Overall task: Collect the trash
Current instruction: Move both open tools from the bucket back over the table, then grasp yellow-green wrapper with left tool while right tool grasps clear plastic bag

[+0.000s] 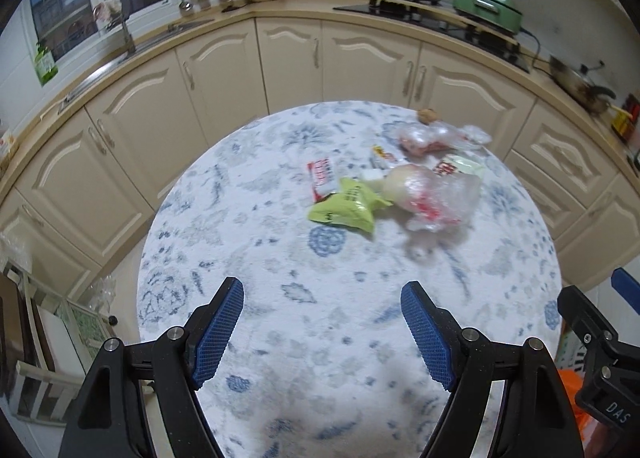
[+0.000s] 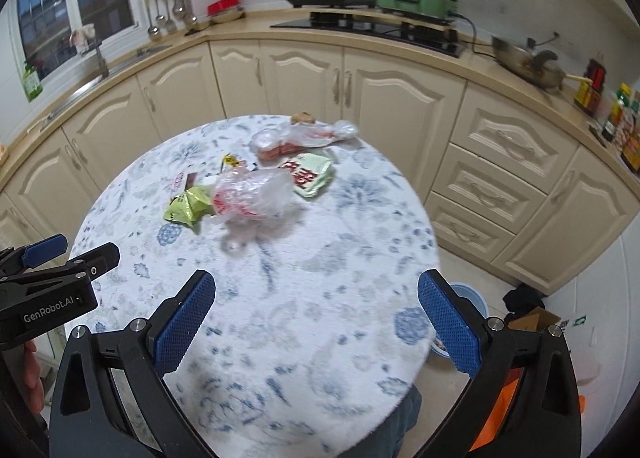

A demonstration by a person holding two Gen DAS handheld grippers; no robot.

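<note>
Both the left gripper [image 1: 322,296] and right gripper [image 2: 316,290] hover with jaws released and empty over the round table [image 1: 280,338], wrappers [image 1: 346,207] heaped at its far side.

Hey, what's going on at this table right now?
A person holds a gripper in each hand over a round table. Both the left gripper and right gripper are open and empty. The trash is untouched: a green wrapper, a crumpled plastic bag and other packets lie on the far side.

Trash pile [image 1: 384,185] near table's far edge motion-blurred; wrapper print unreadable. Orange item [image 2: 500,410] beneath table's near edge mostly hidden.
</note>
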